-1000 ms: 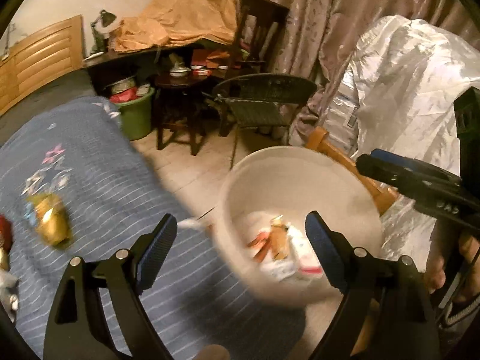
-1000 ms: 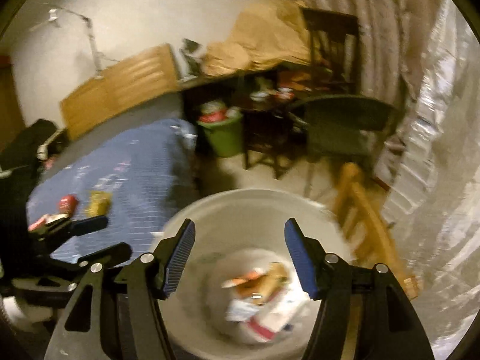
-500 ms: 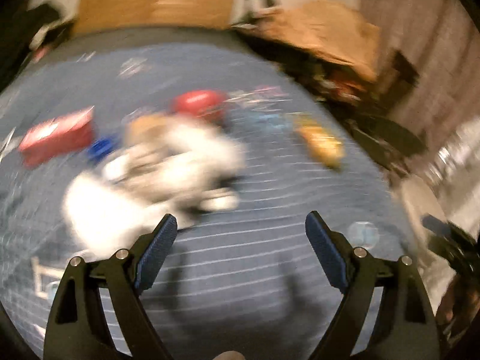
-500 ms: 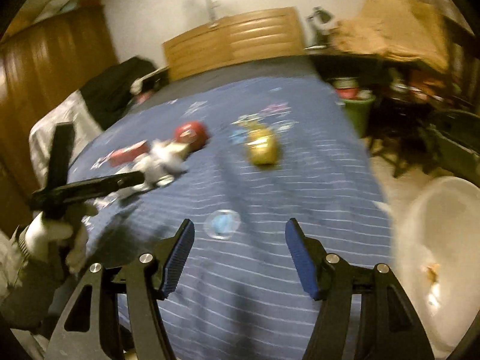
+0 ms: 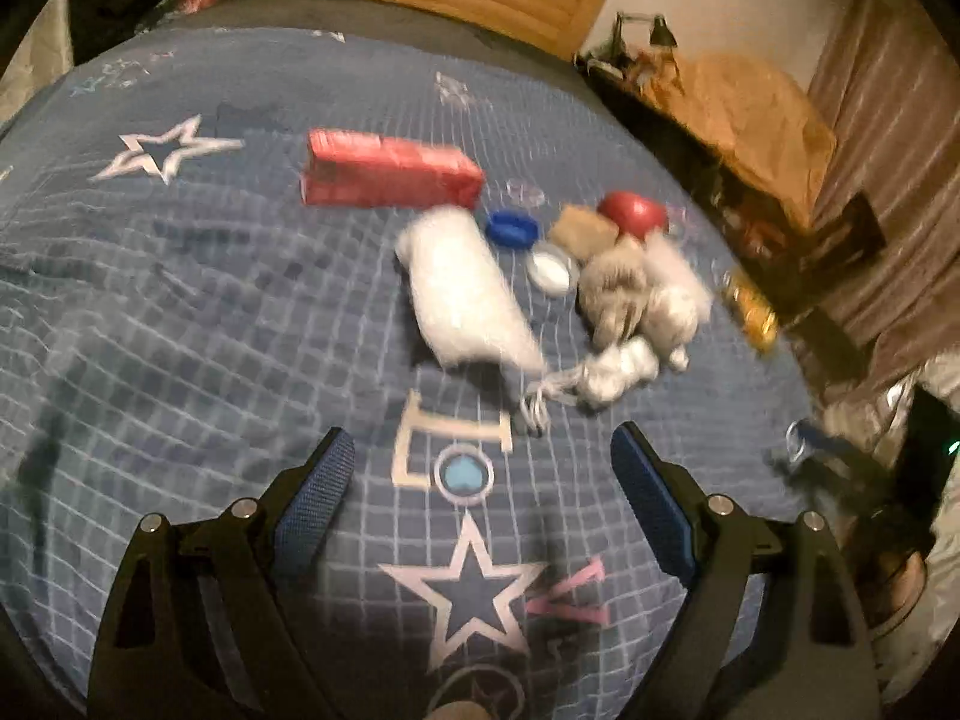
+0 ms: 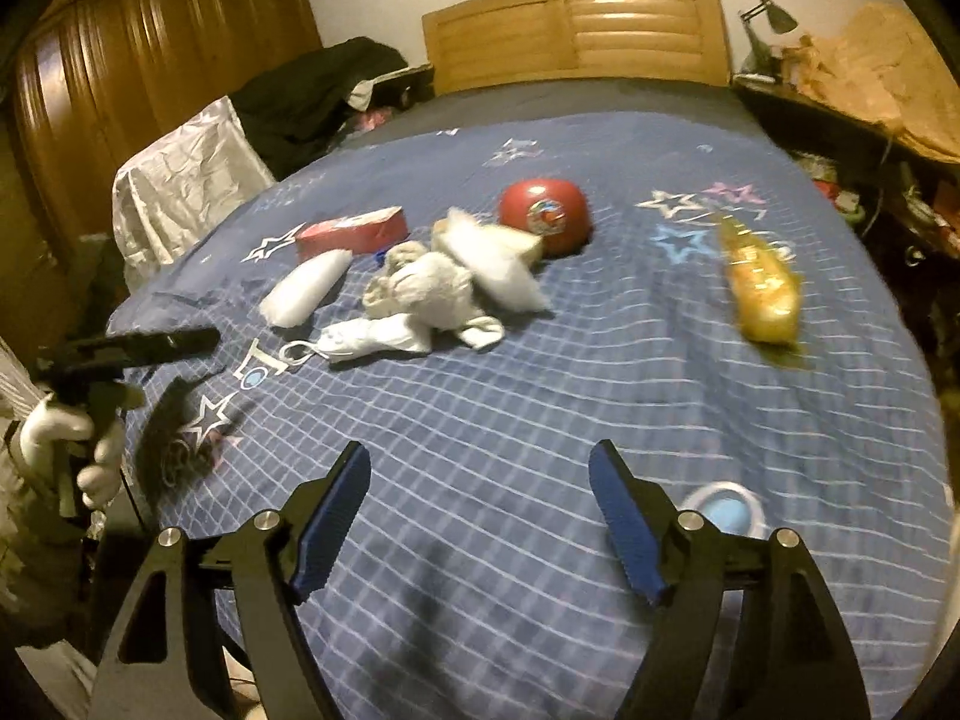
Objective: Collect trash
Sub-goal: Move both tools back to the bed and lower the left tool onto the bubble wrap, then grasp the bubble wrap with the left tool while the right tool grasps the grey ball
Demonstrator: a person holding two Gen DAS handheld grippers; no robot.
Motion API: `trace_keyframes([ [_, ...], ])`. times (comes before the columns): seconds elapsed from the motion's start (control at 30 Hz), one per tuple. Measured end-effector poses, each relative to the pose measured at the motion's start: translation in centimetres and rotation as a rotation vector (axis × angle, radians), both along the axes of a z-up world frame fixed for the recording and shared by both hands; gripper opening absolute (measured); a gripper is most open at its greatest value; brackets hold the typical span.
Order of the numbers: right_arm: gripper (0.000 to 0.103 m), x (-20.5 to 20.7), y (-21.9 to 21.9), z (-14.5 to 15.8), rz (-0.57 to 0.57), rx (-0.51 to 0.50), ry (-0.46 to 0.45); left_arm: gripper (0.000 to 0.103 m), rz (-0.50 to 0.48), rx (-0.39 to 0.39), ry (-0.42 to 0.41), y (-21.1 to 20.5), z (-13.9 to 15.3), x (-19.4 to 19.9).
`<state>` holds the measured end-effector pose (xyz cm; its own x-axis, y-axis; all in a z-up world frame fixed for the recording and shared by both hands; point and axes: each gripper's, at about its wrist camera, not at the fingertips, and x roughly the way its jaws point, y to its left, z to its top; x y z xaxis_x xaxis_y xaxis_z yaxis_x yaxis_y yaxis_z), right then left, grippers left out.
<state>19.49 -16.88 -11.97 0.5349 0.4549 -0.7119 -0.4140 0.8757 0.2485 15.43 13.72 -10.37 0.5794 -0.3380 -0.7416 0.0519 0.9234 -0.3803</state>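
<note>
Moved: both your claws have swung from the white bin over to the bed (image 6: 540, 420)
Left claw (image 5: 480, 498): you hold it wide open and empty above the star-print blanket
Right claw (image 6: 480, 516): its jaws are opening; nothing sits between them
Trash: red box (image 5: 390, 171), white bag (image 5: 462, 294), crumpled tissues (image 5: 642, 294) and red bowl (image 6: 543, 213) clustered mid-bed; yellow wrapper (image 6: 762, 288) apart, to their right
</note>
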Motion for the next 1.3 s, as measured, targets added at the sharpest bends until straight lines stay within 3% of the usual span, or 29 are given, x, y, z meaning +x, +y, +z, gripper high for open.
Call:
trace_keyframes([
  [0.23,0.076,2.9,3.0,-0.7,0.003,0.071,0.024,0.088,0.102,0.091,-0.03,-2.1,0.4,5.8],
  [0.33,0.076,4.6,4.1,-0.6,-0.005,0.1,0.038,0.088,0.129,0.168,-0.003,-1.9,-0.5,7.5],
  [0.47,0.076,7.2,5.7,-0.9,-0.02,0.114,0.051,0.088,0.163,0.211,0.033,-1.2,-1.9,8.6],
  [0.53,0.076,8.7,6.5,-1.3,-0.033,0.106,0.057,0.078,0.168,0.204,0.047,-0.7,-2.6,8.9],
  [0.73,0.07,12.2,8.3,-2.7,-0.072,0.042,0.057,0.065,0.149,0.182,0.046,-0.5,-3.6,9.0],
  [0.8,0.054,12.8,8.8,-3.2,-0.072,0.023,0.063,0.059,0.143,0.178,0.039,-0.7,-3.7,9.1],
  [0.87,0.044,12.8,9.0,-3.7,-0.075,0.009,0.063,0.046,0.128,0.165,0.025,-1.0,-3.5,9.0],
  [1.1,0.037,9.9,8.1,-2.1,-0.083,0.0,-0.042,0.045,0.151,0.153,-0.031,-0.5,-2.7,7.9],
  [1.3,0.037,5.2,5.9,1.4,-0.097,0.023,-0.146,0.045,0.124,0.15,-0.114,-2.1,0.4,4.3],
])
